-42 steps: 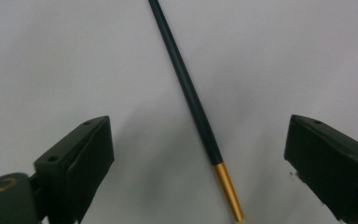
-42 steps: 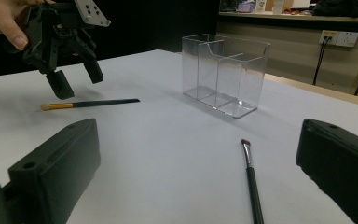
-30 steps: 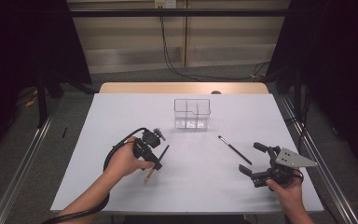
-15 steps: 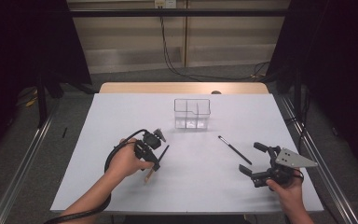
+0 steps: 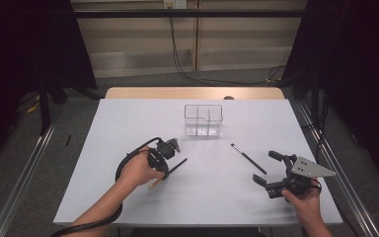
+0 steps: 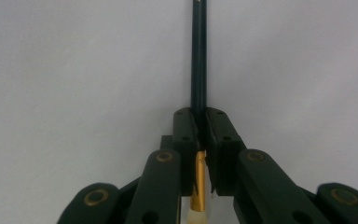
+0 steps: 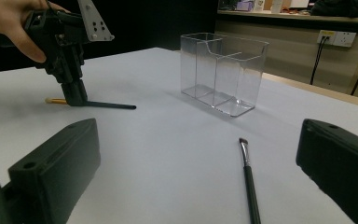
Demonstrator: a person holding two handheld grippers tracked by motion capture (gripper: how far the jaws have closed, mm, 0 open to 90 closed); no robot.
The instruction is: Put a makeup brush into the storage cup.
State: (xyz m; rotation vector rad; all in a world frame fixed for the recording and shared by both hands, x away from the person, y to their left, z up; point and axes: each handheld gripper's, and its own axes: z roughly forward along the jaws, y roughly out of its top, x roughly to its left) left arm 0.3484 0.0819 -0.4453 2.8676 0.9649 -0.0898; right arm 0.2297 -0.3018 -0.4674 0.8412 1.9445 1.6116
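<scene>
Dark brush (image 6: 198,60) unmoved on table, left claw (image 6: 199,135) still clamped

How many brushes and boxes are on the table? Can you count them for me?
Brushes: 2, one pinched in the left gripper, one lying loose
Clear boxes: 1
Total: 3

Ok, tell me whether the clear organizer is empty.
Empty: the clear organizer stands upright, its compartments showing nothing inside; both brushes lie outside on the table.
</scene>
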